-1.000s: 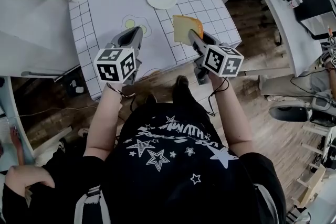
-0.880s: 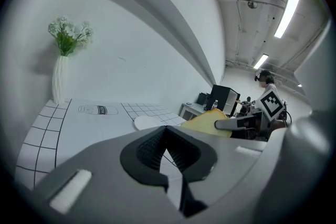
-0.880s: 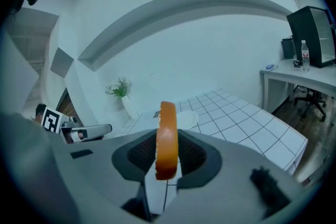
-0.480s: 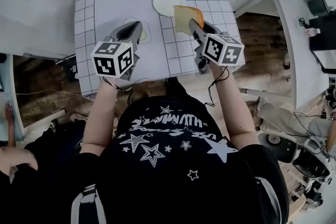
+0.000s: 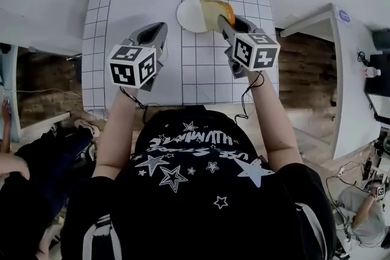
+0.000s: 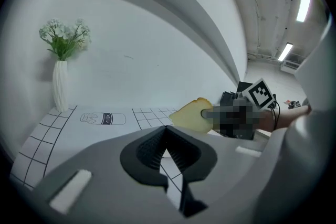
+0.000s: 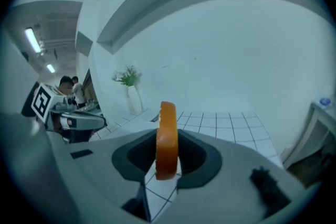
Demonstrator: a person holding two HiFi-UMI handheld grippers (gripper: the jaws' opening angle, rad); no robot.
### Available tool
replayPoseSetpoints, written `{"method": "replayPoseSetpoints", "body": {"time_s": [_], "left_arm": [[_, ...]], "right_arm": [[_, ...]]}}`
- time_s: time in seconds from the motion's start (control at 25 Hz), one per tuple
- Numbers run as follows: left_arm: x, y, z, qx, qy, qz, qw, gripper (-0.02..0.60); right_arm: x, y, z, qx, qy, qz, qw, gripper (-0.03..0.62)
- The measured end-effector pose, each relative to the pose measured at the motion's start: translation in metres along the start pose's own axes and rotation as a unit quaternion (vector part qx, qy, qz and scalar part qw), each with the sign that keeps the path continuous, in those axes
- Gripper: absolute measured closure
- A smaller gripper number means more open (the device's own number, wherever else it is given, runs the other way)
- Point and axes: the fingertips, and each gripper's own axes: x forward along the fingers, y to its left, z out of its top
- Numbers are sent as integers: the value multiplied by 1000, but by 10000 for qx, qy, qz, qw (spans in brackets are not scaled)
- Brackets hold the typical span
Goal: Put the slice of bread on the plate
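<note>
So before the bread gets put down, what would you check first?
1. Grip: the right gripper has its jaws closed on the slice of bread, held on edge: ok.
2. Position: in the head view the slice overlaps the right part of the plate: ok.
3. Plate free: the part that shows is bare: ok.
4. Left gripper: jaws shut and empty, off to the plate's left: ok.
5. Gap between slice and plate: cannot tell.
</note>
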Motion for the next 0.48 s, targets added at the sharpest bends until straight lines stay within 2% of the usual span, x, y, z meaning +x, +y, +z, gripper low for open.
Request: {"method": "replayPoseSetpoints", "body": {"time_s": [0.12,0.24,0.32,0.48], "left_arm": [[6,6,2,-88,-6,226,9997,572],[8,10,1,-160,13,415,9990,572],[9,12,-2,-188,45,534,9984,572],[13,16,-4,-285,57,730,9969,572]], "right_arm": [[18,0,12,-1120,-3,131,9936,493],[38,4,13,-2256,45,135,9741,493],[51,6,9,-3142,96,29,9493,493],[74,12,-6,-4607,165,-9,8874,493]]}}
